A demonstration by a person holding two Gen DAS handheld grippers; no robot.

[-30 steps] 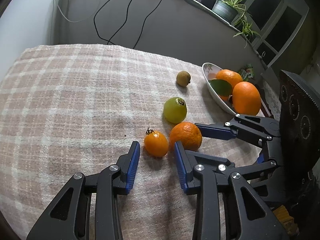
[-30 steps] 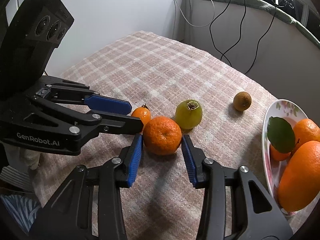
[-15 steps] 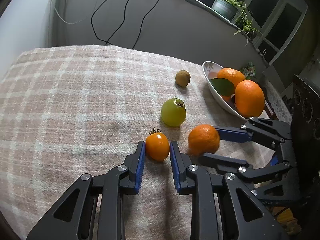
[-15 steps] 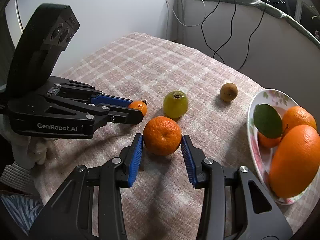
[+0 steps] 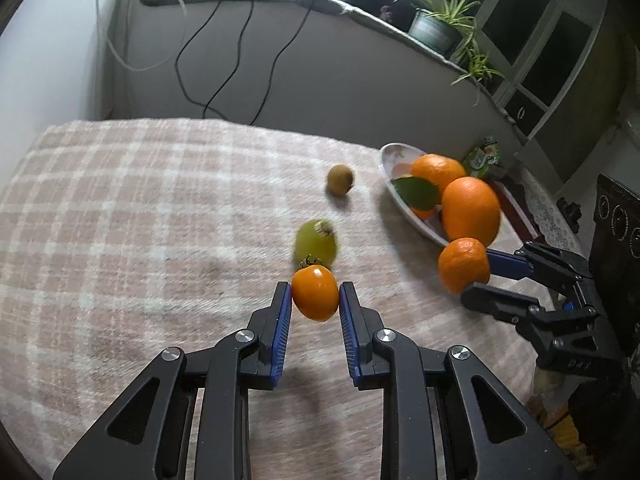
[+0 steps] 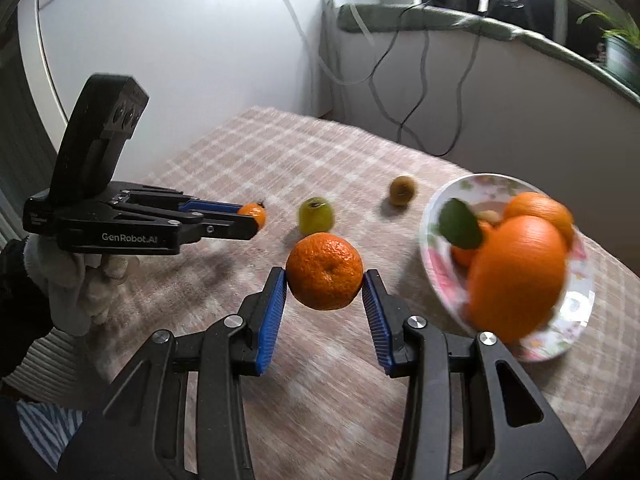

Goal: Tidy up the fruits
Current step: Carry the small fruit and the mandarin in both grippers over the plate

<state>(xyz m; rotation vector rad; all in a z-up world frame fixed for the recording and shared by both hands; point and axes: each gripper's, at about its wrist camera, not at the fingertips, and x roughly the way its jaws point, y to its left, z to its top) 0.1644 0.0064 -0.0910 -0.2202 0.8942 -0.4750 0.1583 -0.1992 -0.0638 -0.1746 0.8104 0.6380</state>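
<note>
The left gripper [image 5: 315, 300] was closed tight on a small orange tomato [image 5: 315, 292], its blue pads pressed against both sides of the fruit, the green stalk pointing up and away. In the right wrist view the tomato showed only as a small orange knob at the tip of that gripper, which was held by a hand in a pale knitted glove [image 6: 76, 280]. The right gripper [image 6: 325, 284] was part closed around a mandarin [image 6: 325, 276] — both blue pads touched its peel, and the fruit sat clear above the cloth with its dimpled end facing the camera.

Just beyond the tomato a green round fruit [image 5: 316, 242] lay on the checked pink-and-cream tablecloth [image 5: 140, 220], with a dark dried spot on top. Farther back and a little to the right lay a small brown kiwi [image 5: 341, 179], apart from the green one. To the right of both stood a white flowered bowl [image 6: 580, 304], tilted in the fisheye picture, holding a large orange [image 6: 516, 276], another orange [image 6: 540, 208] behind it, a smaller orange fruit partly hidden beneath, and a green leaf [image 6: 460, 224]. In the left wrist view the mandarin hung just in front of the bowl's near edge; whether it was over the rim could not be told.

Behind the table ran a pale wall with black and white cables [image 5: 224, 60] hanging down it — above that, a sill with a potted spider plant [image 5: 436, 28].
</note>
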